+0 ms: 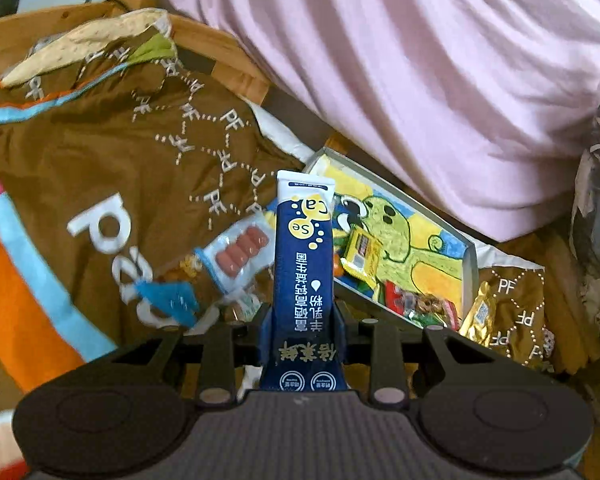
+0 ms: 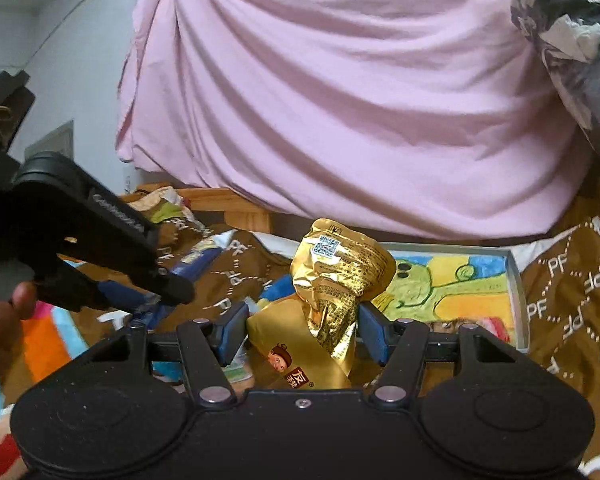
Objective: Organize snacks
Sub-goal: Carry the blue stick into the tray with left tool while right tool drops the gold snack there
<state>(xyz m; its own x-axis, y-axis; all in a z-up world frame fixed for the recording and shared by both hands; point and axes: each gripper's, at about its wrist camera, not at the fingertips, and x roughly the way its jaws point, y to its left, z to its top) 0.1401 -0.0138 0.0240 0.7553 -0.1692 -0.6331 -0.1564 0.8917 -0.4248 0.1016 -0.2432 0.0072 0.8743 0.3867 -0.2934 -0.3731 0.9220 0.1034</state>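
- We see a brown printed blanket point(image 1: 100, 148) under a pink draped sheet point(image 1: 420, 60).
- Our left hand-held gripper point(image 1: 302, 332) pinches a navy stick sachet point(image 1: 303, 264).
- Our right hand-held gripper point(image 2: 302, 332) clamps a crinkled gold foil packet point(image 2: 336, 280) near the cartoon-lined grey tray point(image 2: 516, 280).

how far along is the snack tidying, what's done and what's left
Done: a few small packets already lie in the tray. In hand: left gripper grips a blue sachet; a gold packet sits between the right gripper's fingers. Left: the sausage pack on the blanket.

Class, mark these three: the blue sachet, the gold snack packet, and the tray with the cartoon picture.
blue sachet point(image 1: 303, 264), left wrist view, middle of its printed face.
gold snack packet point(image 2: 336, 280), right wrist view, crinkled back panel.
tray point(image 1: 471, 268), left wrist view, grey right rim.
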